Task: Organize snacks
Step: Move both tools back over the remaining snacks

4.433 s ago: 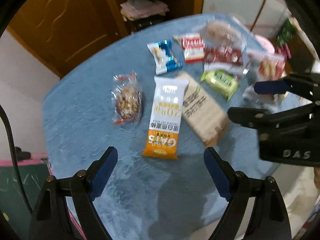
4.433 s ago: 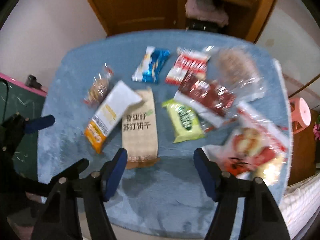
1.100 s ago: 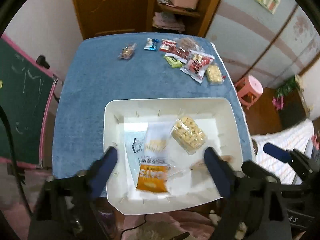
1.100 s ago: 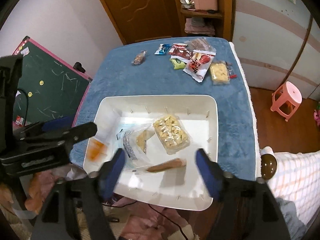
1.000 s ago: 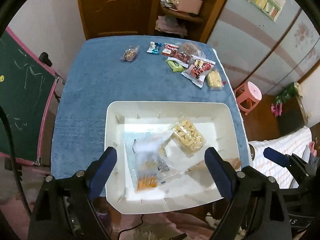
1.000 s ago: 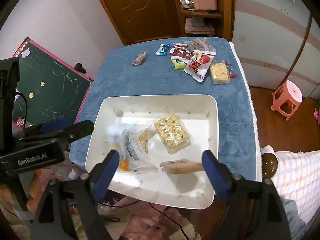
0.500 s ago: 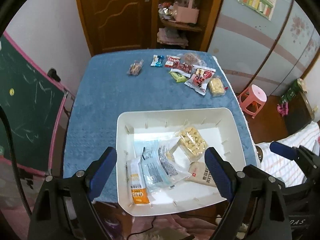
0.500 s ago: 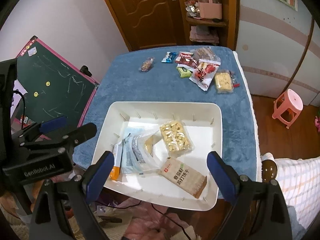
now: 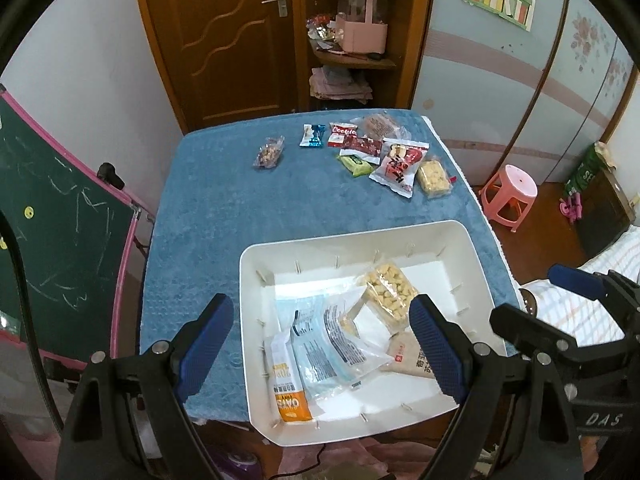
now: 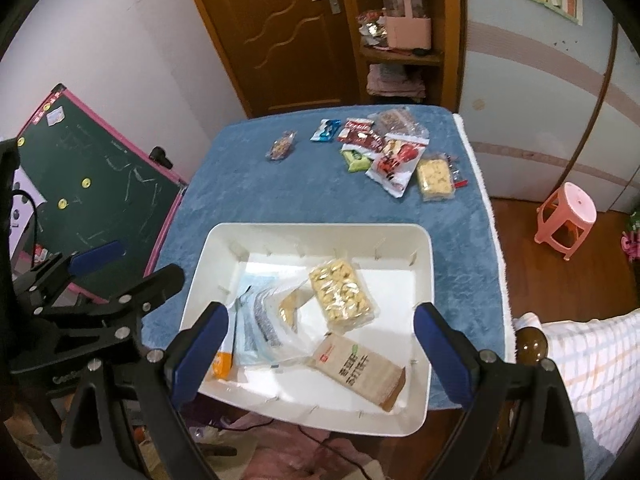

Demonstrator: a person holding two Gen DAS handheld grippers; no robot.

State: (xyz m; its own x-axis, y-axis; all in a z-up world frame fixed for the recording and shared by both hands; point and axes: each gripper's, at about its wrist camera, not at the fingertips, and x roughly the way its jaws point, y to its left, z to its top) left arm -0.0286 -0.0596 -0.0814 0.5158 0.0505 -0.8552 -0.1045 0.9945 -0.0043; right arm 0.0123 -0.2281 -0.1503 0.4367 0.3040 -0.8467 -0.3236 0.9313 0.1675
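Surface: blue towel-covered table (image 9: 224, 208) in a bedroom.
Bin: white bin (image 9: 472, 248) at the near edge holds the oats bar (image 9: 289, 392), cracker pack (image 10: 356, 368) and clear-wrapped snacks.
Remaining: red packet (image 9: 398, 164) and others lie at the far end.
Jaws: left gripper (image 9: 320, 348) and right gripper (image 10: 320, 354) both spread wide, empty.
Advice: reach far, pinch one packet flat.
Views: right view shows the cracker pack whole; left hides half.
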